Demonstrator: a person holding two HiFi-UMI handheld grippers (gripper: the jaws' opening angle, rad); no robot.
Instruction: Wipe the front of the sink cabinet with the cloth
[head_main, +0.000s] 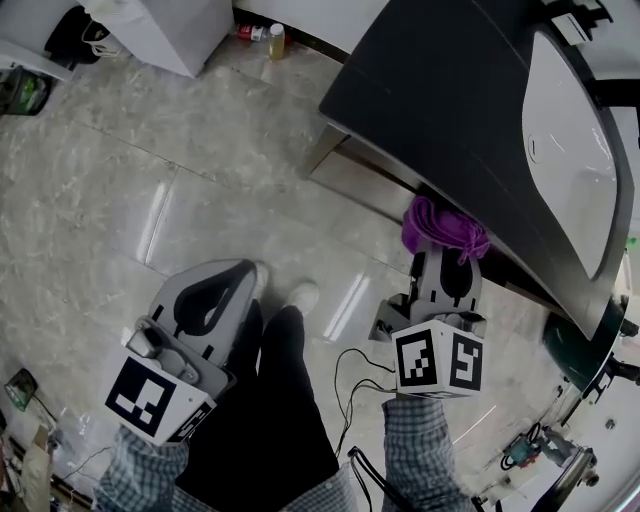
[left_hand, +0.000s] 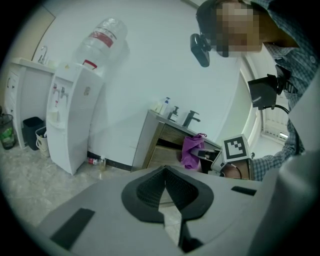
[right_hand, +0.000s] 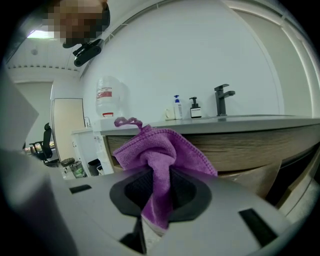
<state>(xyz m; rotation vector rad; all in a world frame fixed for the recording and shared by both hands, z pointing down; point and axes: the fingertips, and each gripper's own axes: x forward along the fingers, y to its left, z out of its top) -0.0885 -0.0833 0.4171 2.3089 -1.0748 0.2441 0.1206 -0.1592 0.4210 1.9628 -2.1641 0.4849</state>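
Observation:
The sink cabinet has a dark top, a white basin and a wood front. My right gripper is shut on a purple cloth, which bunches out past the jaws just under the counter's edge. The cloth is up close to the wood front; I cannot tell whether it touches. The left gripper view shows the cloth against the cabinet's drawers. My left gripper hangs low over the floor to the left, shut, with nothing in it.
A white water dispenser stands left of the cabinet, with small bottles on the floor by the wall. A faucet and soap bottles are on the counter. The person's shoes and a cable are between the grippers.

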